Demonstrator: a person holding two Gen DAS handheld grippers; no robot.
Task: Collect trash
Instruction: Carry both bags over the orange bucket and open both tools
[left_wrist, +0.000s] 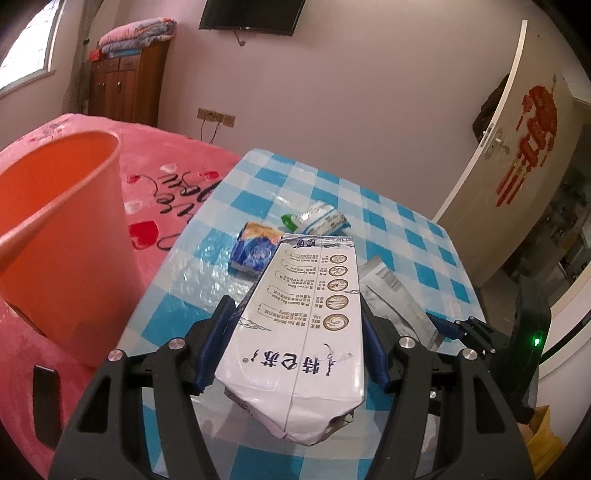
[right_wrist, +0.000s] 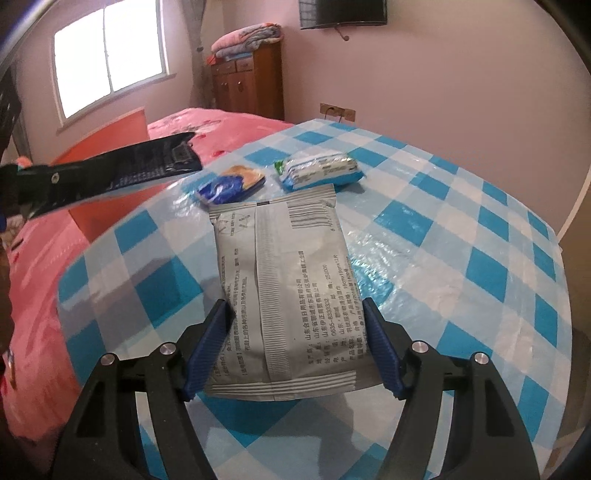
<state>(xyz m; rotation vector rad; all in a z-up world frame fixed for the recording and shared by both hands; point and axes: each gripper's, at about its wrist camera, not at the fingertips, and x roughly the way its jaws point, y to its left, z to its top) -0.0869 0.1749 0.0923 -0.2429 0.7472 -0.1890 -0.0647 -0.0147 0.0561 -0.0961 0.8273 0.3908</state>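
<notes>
a table (right_wrist: 461, 236) covered in blue-and-white check is seen under the claw. beyond its tips, a blue packet (right_wrist: 231, 184) and a white packet (right_wrist: 319, 170) are laid on it side by side.

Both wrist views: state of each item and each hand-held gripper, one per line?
Milk carton: flattened, clamped in left hand-held gripper, off the table.
Grey sachet: clamped in right hand-held gripper.
Blue wrapper: crumpled, on table.
White-green packet: on table.
Orange bin: open, on the bed.
</notes>
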